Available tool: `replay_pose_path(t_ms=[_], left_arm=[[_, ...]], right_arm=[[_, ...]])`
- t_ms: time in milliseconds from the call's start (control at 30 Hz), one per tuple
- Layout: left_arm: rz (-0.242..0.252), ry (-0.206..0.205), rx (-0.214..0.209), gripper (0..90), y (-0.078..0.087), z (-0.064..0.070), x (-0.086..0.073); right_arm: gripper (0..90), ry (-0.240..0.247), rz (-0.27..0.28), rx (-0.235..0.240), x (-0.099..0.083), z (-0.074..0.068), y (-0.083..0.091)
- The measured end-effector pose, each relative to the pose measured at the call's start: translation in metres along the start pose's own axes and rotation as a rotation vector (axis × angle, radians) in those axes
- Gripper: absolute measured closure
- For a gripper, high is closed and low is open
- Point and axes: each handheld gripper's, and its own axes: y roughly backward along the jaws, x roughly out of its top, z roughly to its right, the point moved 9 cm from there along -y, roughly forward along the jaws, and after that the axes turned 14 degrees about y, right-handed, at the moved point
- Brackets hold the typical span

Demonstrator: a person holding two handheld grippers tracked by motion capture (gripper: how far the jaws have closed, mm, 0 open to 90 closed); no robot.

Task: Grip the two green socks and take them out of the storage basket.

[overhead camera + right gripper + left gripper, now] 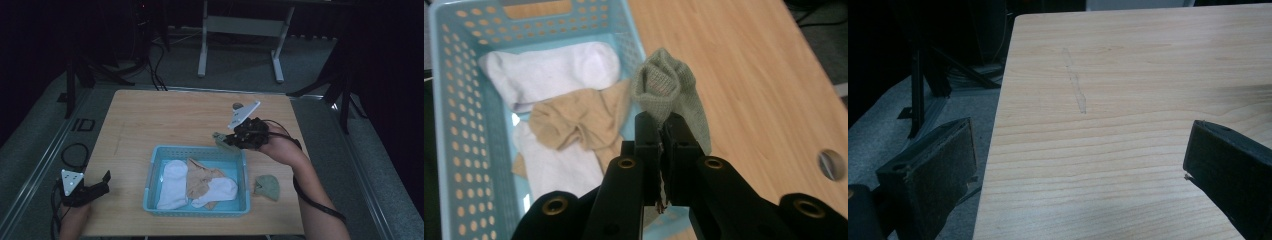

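A: Table (150,115), basket (152,170)?
B: Basket mid-table, holding two white socks (172,185) and a tan one (200,180).
A: Grippers?
B: Right gripper (661,127) clamped on a green sock (669,87) above the basket's far right corner. Left gripper (1078,155) jaws apart, empty, at table's left edge. Second green sock (267,186) right of the basket.

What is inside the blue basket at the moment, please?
The blue basket holds two white socks and a tan sock lying partly over one. Whatever lies beneath them is covered.
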Motion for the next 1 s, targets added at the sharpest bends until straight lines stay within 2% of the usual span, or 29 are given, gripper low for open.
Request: replay_pose_path(t_ms=[467,900,933,1000], left_arm=[[-0.003,-0.001,-0.002,0.4,0.0,0.0,0.0],[-0.002,-0.002,0.0,0.4,0.0,0.0,0.0],[-0.002,-0.002,0.0,0.4,0.0,0.0,0.0],[-0.002,-0.002,0.0,0.4,0.0,0.0,0.0]], right_arm=[[86.4,-0.098,-0.024,-0.07,-0.047,0.018,0.024],[86.3,-0.235,-0.038,-0.113,-0.107,0.029,0.029],[86.3,-0.235,-0.038,-0.113,-0.107,0.029,0.029],[86.3,-0.266,-0.051,-0.116,-0.123,0.029,0.024]])
